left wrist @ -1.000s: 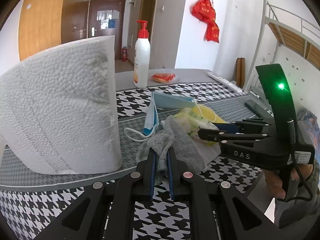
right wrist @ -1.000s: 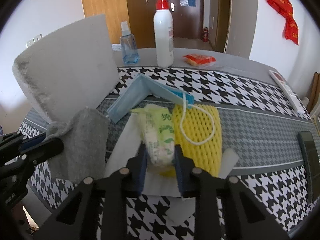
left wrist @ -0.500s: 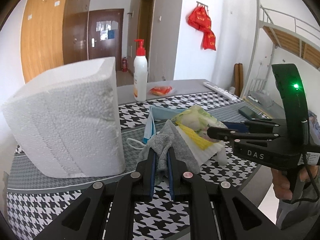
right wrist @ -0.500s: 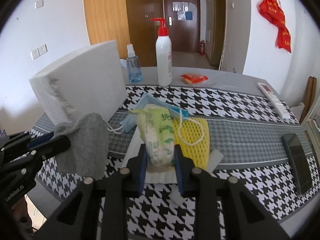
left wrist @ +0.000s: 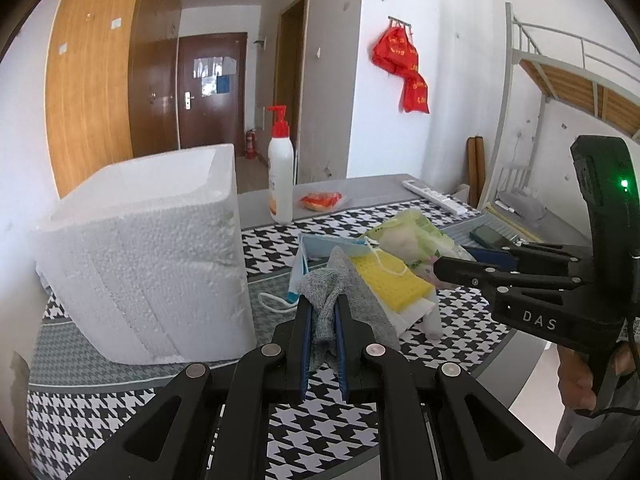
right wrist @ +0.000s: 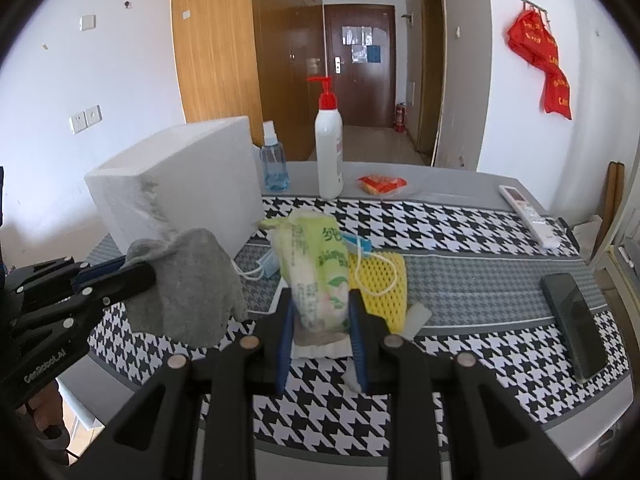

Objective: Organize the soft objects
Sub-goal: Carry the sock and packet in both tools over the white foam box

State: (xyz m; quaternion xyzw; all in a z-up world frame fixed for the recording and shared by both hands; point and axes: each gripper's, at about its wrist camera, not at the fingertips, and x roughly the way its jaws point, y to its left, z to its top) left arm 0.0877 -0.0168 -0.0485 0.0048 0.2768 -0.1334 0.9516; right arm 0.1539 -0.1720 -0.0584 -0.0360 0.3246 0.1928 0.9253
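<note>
grey cloth hanging; green tissue pack upright.

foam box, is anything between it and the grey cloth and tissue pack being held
Nothing visible blocks the way. The left gripper holds the grey cloth and the right gripper the tissue pack, both lifted beside the foam box. Its near wall stands higher than both, so they must go over the rim.
</note>
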